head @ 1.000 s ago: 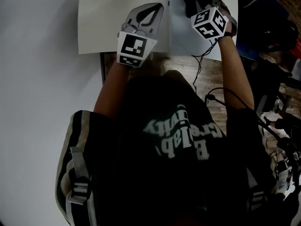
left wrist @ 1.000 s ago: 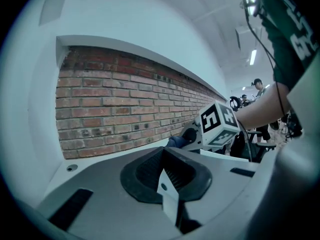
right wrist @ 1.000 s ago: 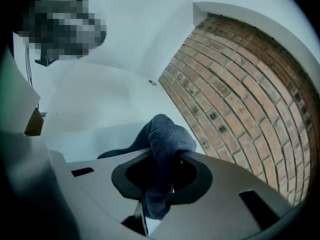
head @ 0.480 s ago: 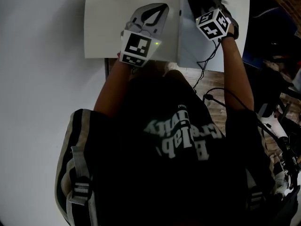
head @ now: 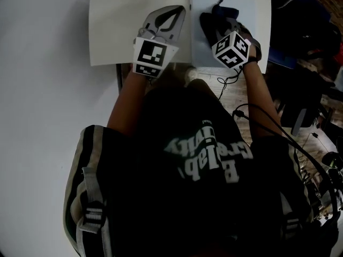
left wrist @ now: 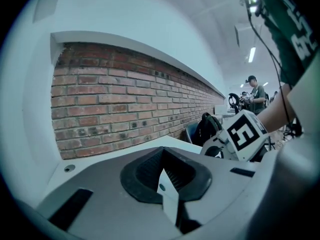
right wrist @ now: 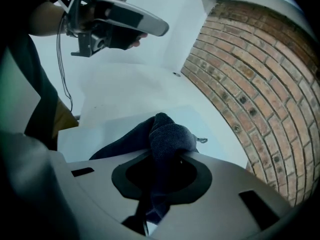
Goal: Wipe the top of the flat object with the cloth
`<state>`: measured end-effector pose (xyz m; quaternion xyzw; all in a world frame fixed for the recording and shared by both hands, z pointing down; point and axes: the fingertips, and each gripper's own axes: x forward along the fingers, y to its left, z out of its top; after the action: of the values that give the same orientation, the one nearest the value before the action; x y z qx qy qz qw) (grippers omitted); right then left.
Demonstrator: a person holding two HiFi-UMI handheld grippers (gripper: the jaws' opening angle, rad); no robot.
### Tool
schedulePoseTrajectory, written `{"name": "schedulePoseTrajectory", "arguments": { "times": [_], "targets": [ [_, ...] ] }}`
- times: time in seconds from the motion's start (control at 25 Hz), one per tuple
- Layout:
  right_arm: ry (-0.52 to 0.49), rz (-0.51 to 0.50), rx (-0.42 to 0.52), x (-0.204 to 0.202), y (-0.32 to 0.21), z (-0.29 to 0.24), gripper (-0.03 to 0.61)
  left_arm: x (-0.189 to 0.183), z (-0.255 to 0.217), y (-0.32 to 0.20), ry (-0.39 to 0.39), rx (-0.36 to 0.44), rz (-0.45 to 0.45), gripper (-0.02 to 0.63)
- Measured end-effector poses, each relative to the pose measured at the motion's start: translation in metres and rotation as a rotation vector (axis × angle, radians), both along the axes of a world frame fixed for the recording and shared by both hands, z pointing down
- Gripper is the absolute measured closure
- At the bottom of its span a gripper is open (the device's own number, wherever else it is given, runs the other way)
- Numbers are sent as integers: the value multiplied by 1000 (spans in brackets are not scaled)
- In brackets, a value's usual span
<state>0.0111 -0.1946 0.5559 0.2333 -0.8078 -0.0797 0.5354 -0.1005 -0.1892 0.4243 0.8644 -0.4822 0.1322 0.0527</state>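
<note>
The flat object (head: 238, 7) is a pale rectangular panel lying on the white table (head: 123, 25), at the right. A dark blue cloth (head: 213, 21) lies bunched on its top. My right gripper (head: 215, 28) is shut on that cloth, and in the right gripper view the cloth (right wrist: 167, 134) bulges out between the jaws and rests on the panel (right wrist: 105, 134). My left gripper (head: 170, 16) sits over the table just left of the panel's edge, jaws shut with nothing between them. The left gripper (right wrist: 117, 21) also shows at the upper left of the right gripper view.
A red brick wall (right wrist: 250, 84) runs along the table's far side. The table's near edge (head: 144, 64) is right in front of the person's body. Cables (head: 268, 122), bags and gear crowd the floor at the right. People stand in the distance (left wrist: 256, 91).
My right gripper has drawn the cloth back across the panel toward the person and slightly left. The left gripper has kept its place beside the panel.
</note>
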Motion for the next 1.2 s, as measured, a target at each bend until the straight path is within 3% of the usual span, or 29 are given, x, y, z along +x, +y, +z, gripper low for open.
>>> {"name": "schedulePoseTrajectory", "arguments": {
  "times": [0.36,0.64,0.92,1.2],
  "targets": [
    [-26,-66,-81,22,104,5,531,32,-10,43,-7,23,-11,620],
    [0,-112,-92,25,125,5,529,35,-9,62,2,31,-28,620],
    [-2,-87,117,4,25,-46,528,24,-22,43,11,50,-35,620],
    [61,-108,150,-42,-76,-44,527,3,-17,-3,23,45,-21,620]
  ]
}}
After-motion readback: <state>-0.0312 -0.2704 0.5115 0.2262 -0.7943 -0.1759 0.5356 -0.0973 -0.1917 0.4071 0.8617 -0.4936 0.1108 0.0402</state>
